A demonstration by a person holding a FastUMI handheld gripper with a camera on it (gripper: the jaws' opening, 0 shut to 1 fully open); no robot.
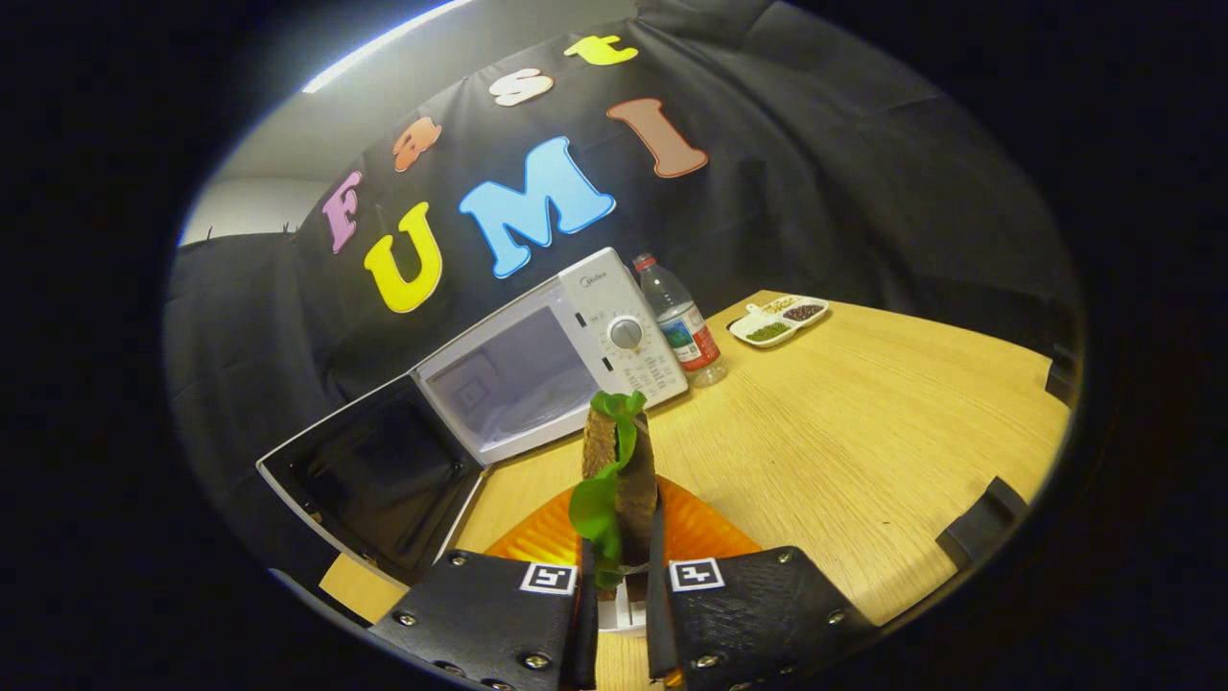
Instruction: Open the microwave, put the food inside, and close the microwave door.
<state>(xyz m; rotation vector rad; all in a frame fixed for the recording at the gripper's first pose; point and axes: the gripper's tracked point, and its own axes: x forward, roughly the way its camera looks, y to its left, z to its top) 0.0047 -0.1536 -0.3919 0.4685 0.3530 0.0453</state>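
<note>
The gripper (619, 576) is pinching a sandwich (622, 480) between both fingers, its long axis standing upright above an orange plate (700, 533) on the wooden table (863, 432). The microwave (537, 365) lies ahead and a little left of the fingers, door (374, 480) swung wide open, so the sandwich looks due to travel forward-left into the cavity

A brown sandwich (622, 480) with green lettuce stands upright, clamped between the tongs (622, 576); beyond them the white microwave (556, 355) sits with its door (379, 480) swung open.
</note>
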